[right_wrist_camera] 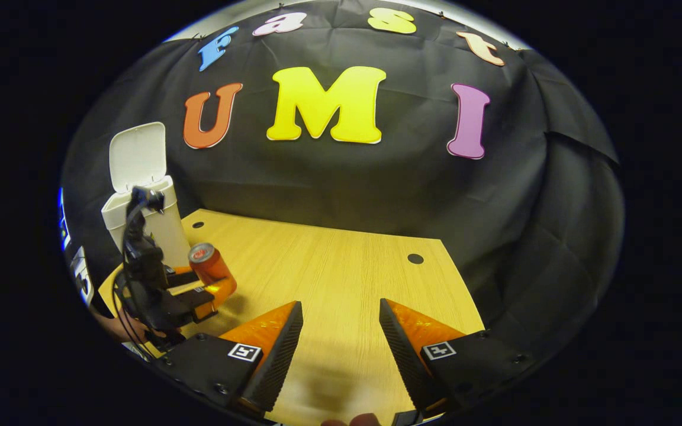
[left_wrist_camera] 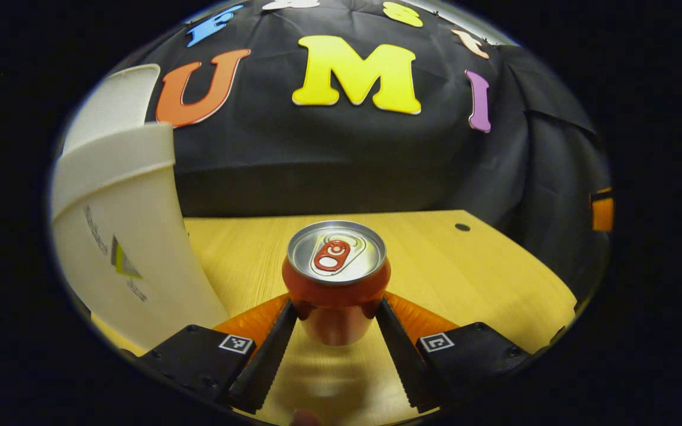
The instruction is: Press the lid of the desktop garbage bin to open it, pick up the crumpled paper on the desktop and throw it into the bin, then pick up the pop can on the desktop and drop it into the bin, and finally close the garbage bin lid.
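Already the pop can [left_wrist_camera: 336, 278] stands upright between the fingers of the left gripper [left_wrist_camera: 336, 316], its long axis vertical and its lid with the pull tab facing up toward the camera; in the left gripper view both fingers press against its lower body from either side, so the left tongs are pinching the can. From there the garbage bin [left_wrist_camera: 122, 236] lies at about ten o'clock, just beside the can, its white wall rising high at the left edge of the view. In the right gripper view the same pairing shows from farther off: the left gripper [right_wrist_camera: 214, 293] holds the pop can [right_wrist_camera: 211, 266] at about nine o'clock on the desktop [right_wrist_camera: 341, 266], with the garbage bin [right_wrist_camera: 140, 219] directly behind it and its lid [right_wrist_camera: 138, 155] standing open and upright above the rim. The right gripper [right_wrist_camera: 341, 331] has its fingers spread wide with nothing between them, hovering over bare wood well apart from the can. No crumpled paper shows on the wood (by my reading it is already inside the bin, though the bin's inside is hidden). The coming move turns on height as much as direction, I judge: the bin's mouth sits above the can's top, so the can must rise before it travels toward ten o'clock, and the left hand, being the nearer one and already gripping, is the natural one to carry it.
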`<action>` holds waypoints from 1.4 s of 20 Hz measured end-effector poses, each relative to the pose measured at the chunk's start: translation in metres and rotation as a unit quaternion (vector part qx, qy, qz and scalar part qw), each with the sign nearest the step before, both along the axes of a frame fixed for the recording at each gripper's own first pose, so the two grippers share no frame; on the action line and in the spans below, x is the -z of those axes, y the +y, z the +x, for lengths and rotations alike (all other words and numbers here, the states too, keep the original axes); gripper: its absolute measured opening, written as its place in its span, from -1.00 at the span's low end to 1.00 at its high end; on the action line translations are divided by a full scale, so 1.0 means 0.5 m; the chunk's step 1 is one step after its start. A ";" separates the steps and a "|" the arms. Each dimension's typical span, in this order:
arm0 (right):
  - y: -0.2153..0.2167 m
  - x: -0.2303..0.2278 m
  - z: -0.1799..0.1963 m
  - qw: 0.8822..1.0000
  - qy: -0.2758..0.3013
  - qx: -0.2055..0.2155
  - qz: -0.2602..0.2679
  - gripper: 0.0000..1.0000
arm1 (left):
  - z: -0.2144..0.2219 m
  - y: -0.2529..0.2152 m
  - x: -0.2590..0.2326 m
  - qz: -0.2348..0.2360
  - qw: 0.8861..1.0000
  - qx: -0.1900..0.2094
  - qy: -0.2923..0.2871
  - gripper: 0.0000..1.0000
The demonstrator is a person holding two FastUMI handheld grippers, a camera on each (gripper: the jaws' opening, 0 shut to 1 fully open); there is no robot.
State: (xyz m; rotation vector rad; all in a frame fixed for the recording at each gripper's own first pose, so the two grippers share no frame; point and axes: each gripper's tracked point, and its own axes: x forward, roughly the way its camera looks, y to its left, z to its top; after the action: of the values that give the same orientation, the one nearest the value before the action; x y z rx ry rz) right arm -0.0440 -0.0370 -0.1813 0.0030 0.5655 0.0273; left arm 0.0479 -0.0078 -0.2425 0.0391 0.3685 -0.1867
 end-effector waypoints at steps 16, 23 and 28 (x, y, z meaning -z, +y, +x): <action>0.074 -0.085 0.067 0.997 -0.057 -0.040 0.031 0.68 | 0.110 0.223 -0.356 0.024 0.985 -0.111 -0.127 0.72; 0.173 -0.069 0.091 0.994 -0.049 -0.090 0.045 0.66 | 0.084 0.392 -0.349 0.038 0.974 -0.199 -0.101 0.72; 0.240 -0.070 0.092 0.990 -0.048 -0.124 0.053 0.66 | 0.051 0.487 -0.322 0.043 0.963 -0.257 -0.070 0.72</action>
State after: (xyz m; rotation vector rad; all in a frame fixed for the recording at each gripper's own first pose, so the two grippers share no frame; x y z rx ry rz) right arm 0.0022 0.0829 -0.1462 0.0346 0.4655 0.2990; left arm 0.0734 0.2359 -0.0817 0.0401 0.2347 0.3448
